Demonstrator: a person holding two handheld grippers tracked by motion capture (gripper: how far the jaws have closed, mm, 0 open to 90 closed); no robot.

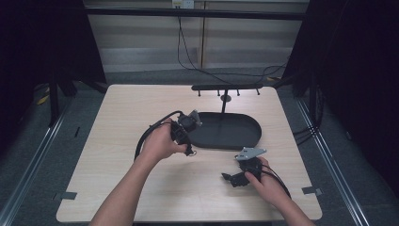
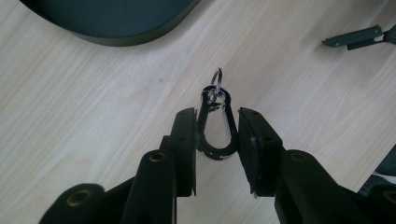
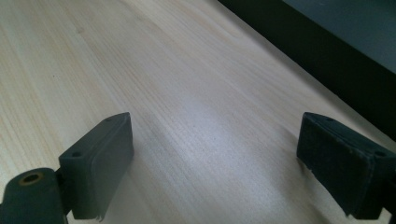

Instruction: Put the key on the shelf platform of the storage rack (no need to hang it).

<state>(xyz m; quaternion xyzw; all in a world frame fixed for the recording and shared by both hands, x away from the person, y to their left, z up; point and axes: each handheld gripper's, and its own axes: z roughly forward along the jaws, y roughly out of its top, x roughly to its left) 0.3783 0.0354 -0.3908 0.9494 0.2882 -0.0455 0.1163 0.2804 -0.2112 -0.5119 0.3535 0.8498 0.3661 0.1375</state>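
In the left gripper view, a black carabiner (image 2: 217, 128) is seen clamped between the two black jaws of the left gripper (image 2: 217, 140), just below the middle of the frame; its sides are pressed by both pads, and its upper end, with a small silver key ring (image 2: 215, 81) threaded through it, sticks out beyond the jaw tips toward the centre of the frame. The carabiner is held above the pale wooden table (image 2: 93, 116), and whether it touches the wood cannot be told. The curved edge of a dark oval tray (image 2: 116, 23) is seen at the top left of that view, and the tips of the other gripper are seen at the upper right edge. In the high view, the left gripper (image 1: 189, 149) is gripped by the left hand (image 1: 162, 143) slightly left of centre, just beside the near left rim of the oval tray (image 1: 230, 141); the carabiner is too small there to be made out clearly. The right gripper (image 1: 229, 178) is held by the right hand (image 1: 263, 183) in the lower right of the frame, low over the table and apart from the tray. In the right gripper view, its jaws are spread wide at the lower left and lower right corners, with nothing between them but bare wood; the tray's dark wall (image 3: 327, 60) is seen across the upper right. A thin black stand with small pegs (image 1: 226, 88) rises behind the tray near the table's far edge.
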